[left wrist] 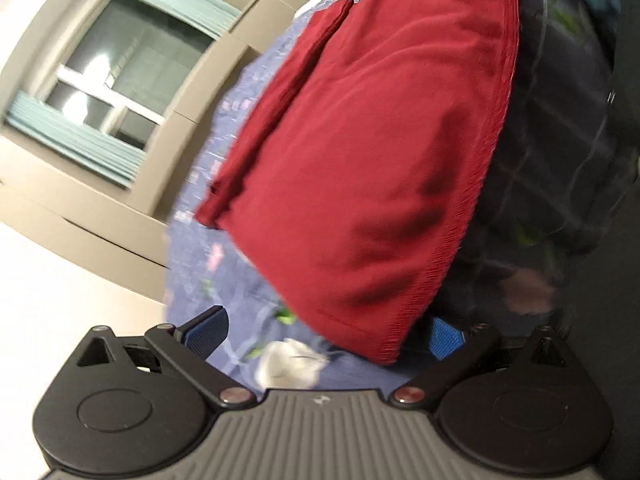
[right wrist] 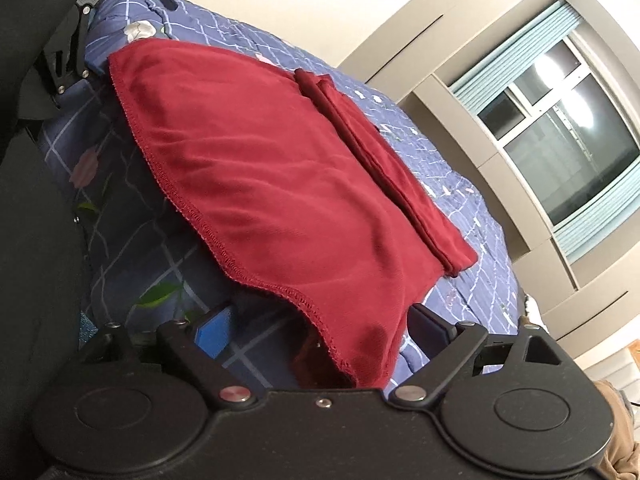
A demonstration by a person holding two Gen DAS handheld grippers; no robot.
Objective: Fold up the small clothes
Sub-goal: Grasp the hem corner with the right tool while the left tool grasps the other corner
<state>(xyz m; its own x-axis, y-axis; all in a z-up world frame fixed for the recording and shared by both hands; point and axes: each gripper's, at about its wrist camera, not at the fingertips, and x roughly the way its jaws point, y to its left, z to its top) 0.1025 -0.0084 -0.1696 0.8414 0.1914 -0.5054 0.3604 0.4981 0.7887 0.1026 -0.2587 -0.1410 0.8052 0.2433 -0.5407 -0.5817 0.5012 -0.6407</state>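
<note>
Red garment point(right wrist: 280, 184) lies on blue checked bedcover point(right wrist: 452, 184), hem over bed edge; left gripper point(left wrist: 324, 334) and right gripper point(right wrist: 320, 330) both wide, hem corners between fingers; grasp step seems in hand; next probably close both, fold hem toward far band.

Left wrist view: mounted behind the left gripper point(left wrist: 324, 336), looking forward along 2 fingers, tilted hard, very near the red garment point(left wrist: 360, 160). Right wrist view: mounted behind the right gripper point(right wrist: 320, 332), likewise tilted, close at the opposite hem corner. Shared by the 2 views: red garment point(right wrist: 280, 184), blue checked bedspread point(left wrist: 200, 272), window point(left wrist: 116, 76).
</note>
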